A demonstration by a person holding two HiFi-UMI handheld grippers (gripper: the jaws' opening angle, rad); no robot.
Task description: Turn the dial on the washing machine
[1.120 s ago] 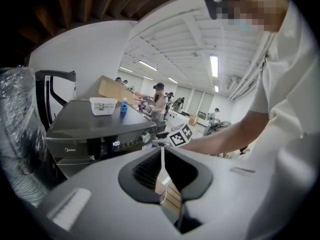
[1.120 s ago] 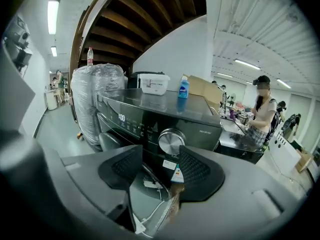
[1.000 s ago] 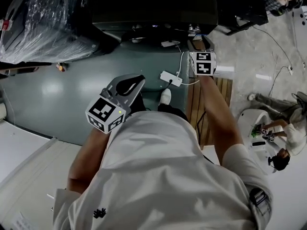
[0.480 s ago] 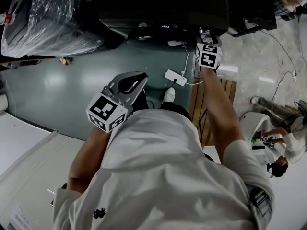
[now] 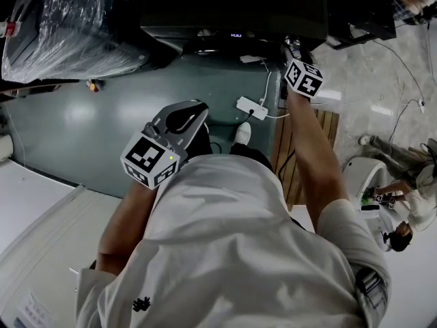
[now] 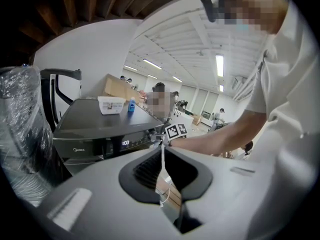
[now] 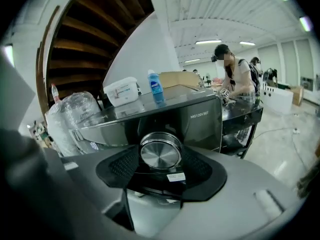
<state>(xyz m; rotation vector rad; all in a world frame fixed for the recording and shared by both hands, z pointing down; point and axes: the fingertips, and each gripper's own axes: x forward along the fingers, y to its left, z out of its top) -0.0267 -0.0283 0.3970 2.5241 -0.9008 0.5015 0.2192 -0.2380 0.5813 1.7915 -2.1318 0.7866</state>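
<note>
At washer front: right gripper just been opening wide around dial, not gripping; left gripper hanging closed, empty; guessing turn's done.

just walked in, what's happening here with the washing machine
A person stands at a dark washing machine with a gripper in each hand. The right gripper is up at the control panel with the silver dial between its jaws. They stand wide and have just been opening, with the pads close beside the dial but not clearly pressing on it. The left gripper is shut and empty, held back near the person's torso.
</note>
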